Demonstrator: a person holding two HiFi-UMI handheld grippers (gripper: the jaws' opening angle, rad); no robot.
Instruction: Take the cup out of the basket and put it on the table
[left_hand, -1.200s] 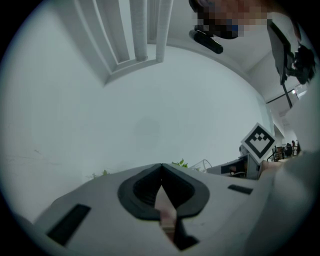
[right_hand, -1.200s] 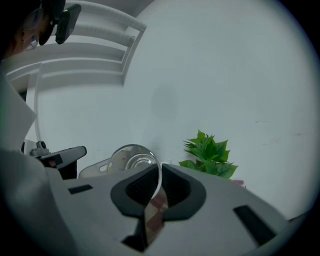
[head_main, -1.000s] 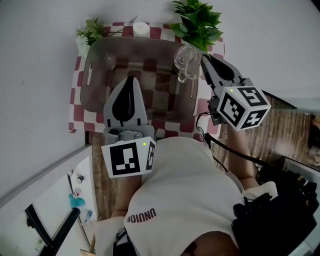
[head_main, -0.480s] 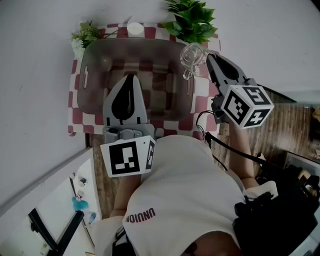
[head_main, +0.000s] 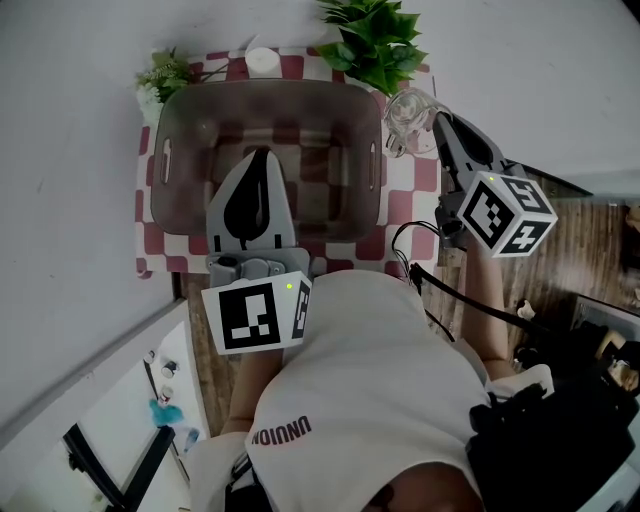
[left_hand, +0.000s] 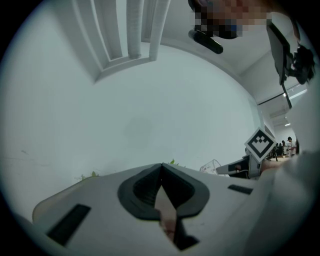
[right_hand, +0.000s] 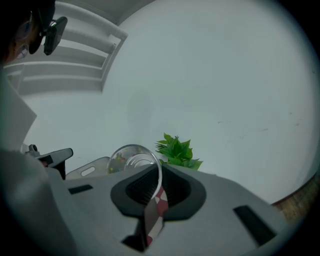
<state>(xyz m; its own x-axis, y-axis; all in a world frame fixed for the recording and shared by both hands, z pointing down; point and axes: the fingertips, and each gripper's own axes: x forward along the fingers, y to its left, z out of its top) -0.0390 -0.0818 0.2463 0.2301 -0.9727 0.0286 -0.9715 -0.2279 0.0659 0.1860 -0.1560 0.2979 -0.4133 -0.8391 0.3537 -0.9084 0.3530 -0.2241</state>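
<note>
Your right gripper (head_main: 437, 122) was closed narrow on the rim of the clear cup (head_main: 408, 116); in the right gripper view the glass wall ran straight down between the pads, pinched there, with the cup (right_hand: 132, 157) tipped so its mouth faced back along the jaws. From the head view you had the cup outside the basket (head_main: 163, 140), just beside its far right corner, over the red-checked cloth (head_main: 405, 210) and close to the leafy plant (head_main: 375, 40); I could not tell whether it touched the cloth. Your left gripper (head_main: 260, 158) hung over the near half of the basket; in the left gripper view its jaws met at the tips with nothing between them. The cloth lay on the white table (head_main: 70, 150), with the basket sitting on it.
</note>
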